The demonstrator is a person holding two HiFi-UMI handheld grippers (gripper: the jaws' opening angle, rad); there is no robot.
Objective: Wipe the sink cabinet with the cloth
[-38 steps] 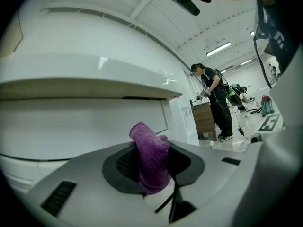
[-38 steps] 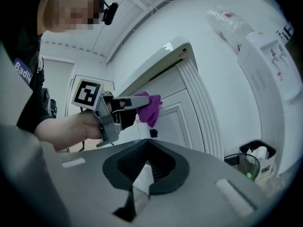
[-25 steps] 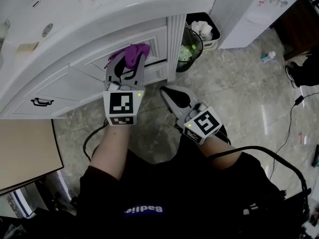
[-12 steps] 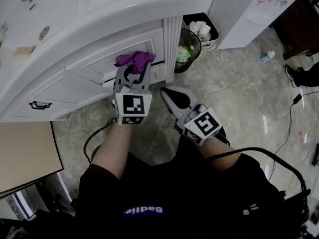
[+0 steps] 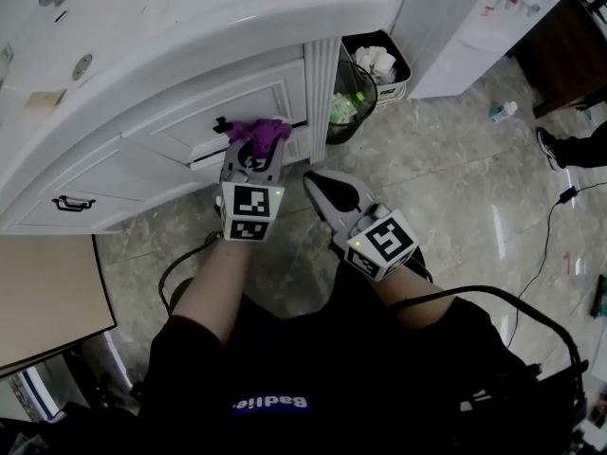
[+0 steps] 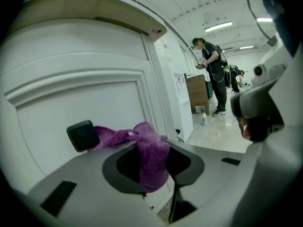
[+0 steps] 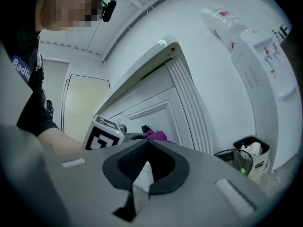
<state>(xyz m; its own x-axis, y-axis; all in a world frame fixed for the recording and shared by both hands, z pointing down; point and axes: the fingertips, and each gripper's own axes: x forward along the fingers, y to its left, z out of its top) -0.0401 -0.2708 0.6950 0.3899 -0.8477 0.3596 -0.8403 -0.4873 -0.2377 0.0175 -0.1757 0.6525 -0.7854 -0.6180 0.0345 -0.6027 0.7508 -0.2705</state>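
Observation:
A purple cloth (image 5: 257,132) is bunched between the jaws of my left gripper (image 5: 254,150), which is shut on it and holds it against the white cabinet door (image 5: 237,112) below the sink counter. In the left gripper view the cloth (image 6: 147,152) hangs over the closed jaws beside a black door handle (image 6: 83,135). My right gripper (image 5: 322,186) hangs lower right of the cloth, shut and empty, off the cabinet. The right gripper view shows the cloth (image 7: 156,135) and the left gripper's marker cube (image 7: 103,133) ahead.
A fluted white pilaster (image 5: 321,88) ends the cabinet on the right. Beside it stand a wire waste bin (image 5: 349,102) and a small box of tissues (image 5: 384,64). A drawer handle (image 5: 72,202) sits lower left. A person (image 6: 212,77) stands far off. A cable (image 5: 550,245) lies on the marble floor.
My left gripper has carried the cloth to the right and lower down across the cabinet door. The right gripper has barely moved.

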